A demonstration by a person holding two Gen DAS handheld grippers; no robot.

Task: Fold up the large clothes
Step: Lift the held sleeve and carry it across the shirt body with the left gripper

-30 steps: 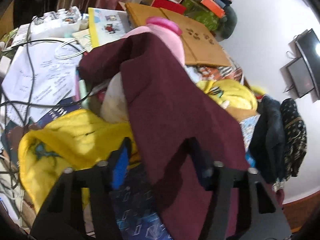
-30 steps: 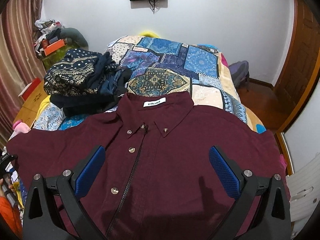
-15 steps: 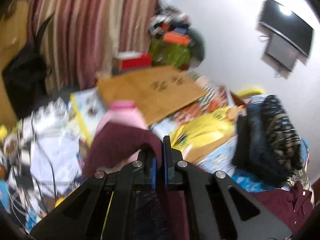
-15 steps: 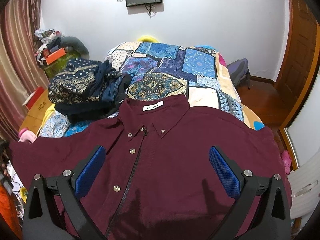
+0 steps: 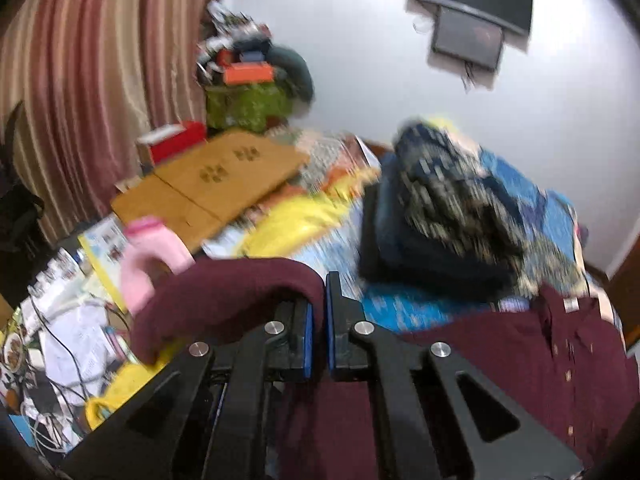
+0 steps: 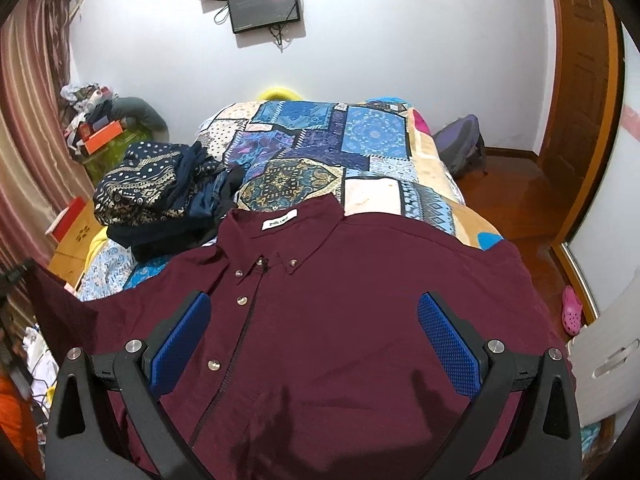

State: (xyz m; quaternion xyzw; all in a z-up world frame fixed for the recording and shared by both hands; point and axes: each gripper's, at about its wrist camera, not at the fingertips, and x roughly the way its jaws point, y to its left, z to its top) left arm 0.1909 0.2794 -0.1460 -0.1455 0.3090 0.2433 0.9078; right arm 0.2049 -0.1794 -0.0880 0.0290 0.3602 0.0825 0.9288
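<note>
A dark maroon button-up shirt (image 6: pixel 340 300) lies face up on the patchwork bed (image 6: pixel 360 136), collar toward the far wall. My left gripper (image 5: pixel 319 300) is shut on the shirt's left sleeve (image 5: pixel 240 292) and holds it lifted off the bed's left edge; the shirt body shows at the right of that view (image 5: pixel 520 360). The raised sleeve also shows at the far left of the right wrist view (image 6: pixel 60 304). My right gripper (image 6: pixel 314 344) is open and empty, hovering above the shirt's chest.
A pile of dark patterned clothes (image 6: pixel 160 196) lies on the bed left of the collar. Left of the bed are a brown cardboard box (image 5: pixel 212 184), a pink bottle (image 5: pixel 148 256), papers and cables. A backpack (image 6: pixel 460 148) and a wooden door (image 6: pixel 580 100) are at right.
My left gripper closed on the sleeve and lifted it up, swinging rightward toward the bed. My right gripper rose slightly above the shirt and stayed open.
</note>
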